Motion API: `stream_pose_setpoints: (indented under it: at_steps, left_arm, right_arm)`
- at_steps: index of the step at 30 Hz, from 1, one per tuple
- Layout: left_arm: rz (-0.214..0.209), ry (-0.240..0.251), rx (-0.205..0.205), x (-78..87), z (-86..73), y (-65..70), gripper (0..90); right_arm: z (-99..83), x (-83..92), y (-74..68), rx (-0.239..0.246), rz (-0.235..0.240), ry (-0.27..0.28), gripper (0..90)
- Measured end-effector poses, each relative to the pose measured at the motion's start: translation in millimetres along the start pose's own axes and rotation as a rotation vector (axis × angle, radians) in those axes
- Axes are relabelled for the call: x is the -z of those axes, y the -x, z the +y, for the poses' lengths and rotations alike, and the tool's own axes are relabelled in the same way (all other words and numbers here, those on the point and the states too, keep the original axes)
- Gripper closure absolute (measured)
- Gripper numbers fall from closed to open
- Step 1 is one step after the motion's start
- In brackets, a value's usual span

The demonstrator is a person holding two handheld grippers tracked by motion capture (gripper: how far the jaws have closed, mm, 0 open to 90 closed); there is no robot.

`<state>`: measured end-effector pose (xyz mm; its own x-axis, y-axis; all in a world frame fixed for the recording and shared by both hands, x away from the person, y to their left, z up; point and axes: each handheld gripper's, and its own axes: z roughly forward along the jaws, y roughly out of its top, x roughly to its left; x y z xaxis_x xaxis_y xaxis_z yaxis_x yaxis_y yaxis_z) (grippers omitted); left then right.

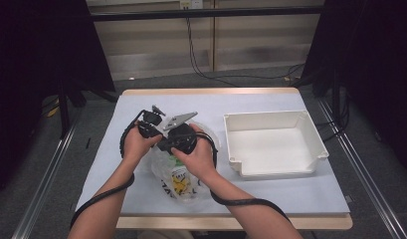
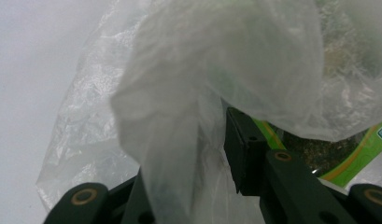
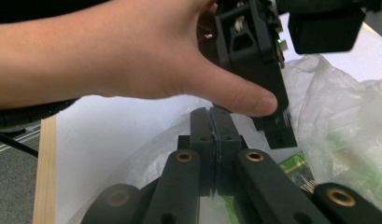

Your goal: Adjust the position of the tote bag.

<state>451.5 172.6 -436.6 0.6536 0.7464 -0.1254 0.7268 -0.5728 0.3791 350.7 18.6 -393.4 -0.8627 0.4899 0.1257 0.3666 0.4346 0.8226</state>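
Observation:
A clear plastic bag [image 1: 163,167] lies on the white table cover in front of the person, with a green and yellow packet [image 1: 180,181] inside. Both hands hold grippers close together above the bag's far end. My left gripper [image 1: 152,130] points down; in the left gripper view a bunched fold of the bag [image 2: 179,116] fills the gap between its jaws [image 2: 193,177], which grip it. My right gripper [image 3: 211,135] has its pads pressed together with a thin seam of bag film [image 3: 151,158] rising to them. One of the left gripper's fingers [image 3: 278,130] hangs just beyond.
A white empty tray [image 1: 270,118] stands on the right half of the table. The wooden table edge [image 1: 231,221] runs along the front. Cables trail from both grippers along the forearms. Dark curtains flank the table.

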Motion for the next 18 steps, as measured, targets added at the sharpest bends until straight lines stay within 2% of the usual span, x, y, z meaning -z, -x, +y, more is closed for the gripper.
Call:
stream_pose_setpoints:
  at_steps: [6,10,12,13,16,17,18]
  left_arm:
    - [0.001,0.007,0.008,-1.7,0.5,0.1,69.2]
    - [-0.008,-0.003,-0.006,2.2,1.8,0.4,63.2]
    - [-0.03,0.03,0.044,2.6,2.0,2.9,56.9]
    - [-0.041,0.036,0.051,3.7,2.5,2.6,51.1]
    - [-0.055,0.023,0.055,6.7,3.5,3.5,38.7]
    - [-0.063,0.043,0.069,7.6,3.6,4.0,35.6]
    - [-0.08,0.028,0.04,10.9,4.0,0.7,31.5]
  right_arm:
    - [-2.3,-5.8,-4.8,0.019,0.014,-0.027,89.5]
    - [-10.5,-13.9,-5.1,0.014,0.023,-0.047,90.0]
    - [-15.1,-18.6,-4.8,0.01,0.026,-0.056,90.0]
    - [-16.8,-20.4,-5.0,0.008,0.027,-0.062,90.0]
    - [-21.4,-26.7,-5.8,0.009,0.034,-0.073,90.0]
    - [-23.0,-28.5,-5.9,0.007,0.036,-0.077,90.0]
    - [-24.5,-30.0,-5.5,0.006,0.04,-0.079,90.0]
